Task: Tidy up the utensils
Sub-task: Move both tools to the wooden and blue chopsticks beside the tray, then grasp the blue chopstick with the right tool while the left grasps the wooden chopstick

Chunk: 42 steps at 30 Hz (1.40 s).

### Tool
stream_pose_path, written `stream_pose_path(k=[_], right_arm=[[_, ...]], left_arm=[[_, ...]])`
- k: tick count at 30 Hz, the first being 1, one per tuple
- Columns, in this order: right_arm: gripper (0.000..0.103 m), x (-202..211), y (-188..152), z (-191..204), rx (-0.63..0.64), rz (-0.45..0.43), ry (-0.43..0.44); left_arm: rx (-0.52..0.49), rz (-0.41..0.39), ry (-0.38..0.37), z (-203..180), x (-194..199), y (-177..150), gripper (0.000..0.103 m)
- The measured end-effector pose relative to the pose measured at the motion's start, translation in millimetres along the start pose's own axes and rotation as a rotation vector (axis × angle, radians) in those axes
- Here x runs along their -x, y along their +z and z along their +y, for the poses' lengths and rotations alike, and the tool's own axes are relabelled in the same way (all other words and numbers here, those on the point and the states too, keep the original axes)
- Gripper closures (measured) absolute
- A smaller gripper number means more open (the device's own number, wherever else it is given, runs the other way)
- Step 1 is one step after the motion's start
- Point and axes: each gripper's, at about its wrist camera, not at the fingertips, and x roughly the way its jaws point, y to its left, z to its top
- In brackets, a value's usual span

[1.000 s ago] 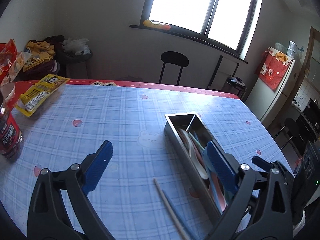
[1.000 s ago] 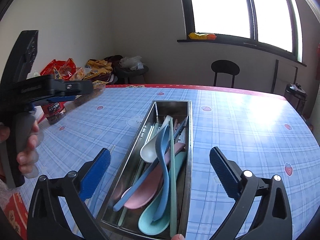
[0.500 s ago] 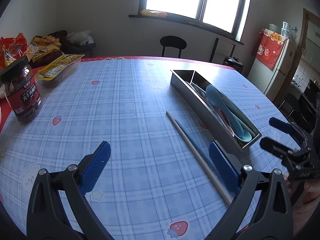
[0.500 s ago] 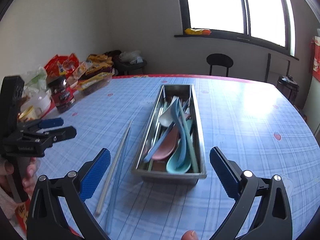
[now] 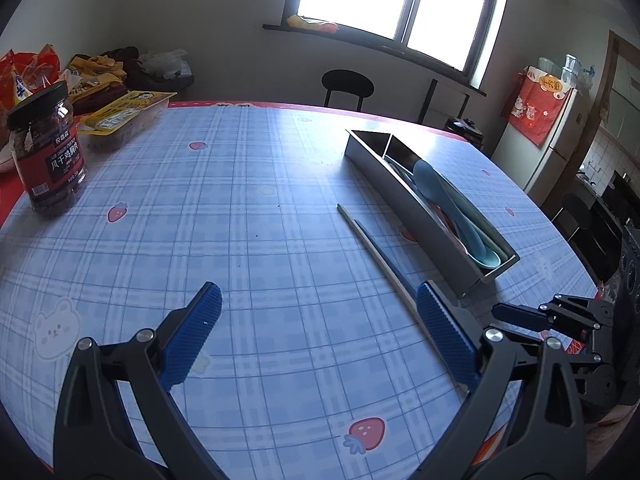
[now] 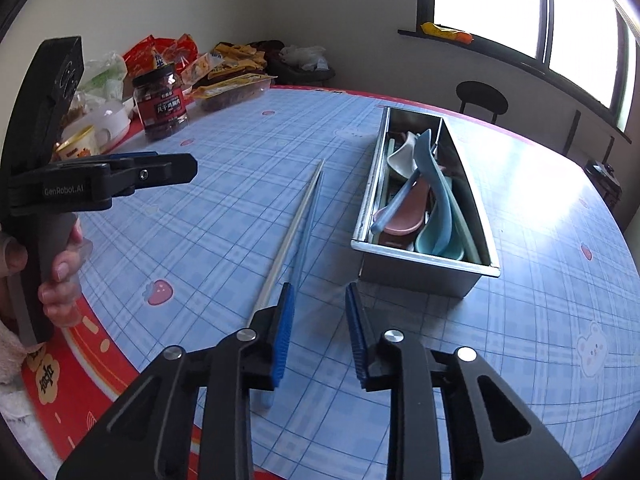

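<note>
A long steel tray (image 6: 416, 266) (image 5: 400, 186) stands on the blue checked tablecloth and holds several spoons, blue (image 6: 434, 184), pink and white, mixed with chopsticks. Two chopsticks, one cream (image 6: 286, 236) and one pale blue (image 6: 306, 224), lie side by side on the cloth left of the tray; they also show in the left wrist view (image 5: 380, 262). My right gripper (image 6: 320, 330) hovers over their near ends, jaws narrowed but apart, holding nothing. My left gripper (image 5: 318, 338) is wide open and empty above the bare cloth; it shows in the right wrist view (image 6: 160, 170) at the left.
A dark snack jar (image 5: 48, 152) and a yellow-labelled food pack (image 5: 126, 114) stand at the table's far left with more snack bags behind. A black chair (image 5: 347, 87) stands beyond the far edge. The red table border (image 6: 84, 344) runs near my right gripper.
Both grippers pulled back from the tray toward the near table edge. My right gripper swung left over the chopsticks' near ends and its jaws narrowed from wide open.
</note>
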Motion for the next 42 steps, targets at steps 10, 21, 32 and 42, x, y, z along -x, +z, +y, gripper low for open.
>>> stream_pose_path(k=[10,21,32,42], right_arm=[[0.084,-13.4,-1.0,12.4,0.068,0.049,0.007],[0.091,-20.0,-1.6,11.4,0.063,0.088,0.020],[0.096,-20.2,-2.4,-6.4,-0.017,0.088,0.008],[0.096,-20.0,-2.1,-4.4,-0.014,0.089,0.007]], left_arm=[[-0.007,0.024,-0.012,-7.2,-10.2,-1.3,0.010],[0.012,0.078,-0.008,-7.9,-36.7,6.7,0.017],[-0.051,0.158,-0.009,-32.8,-72.9,16.0,0.039],[-0.085,0.209,0.028,-48.4,-100.1,25.3,0.047]])
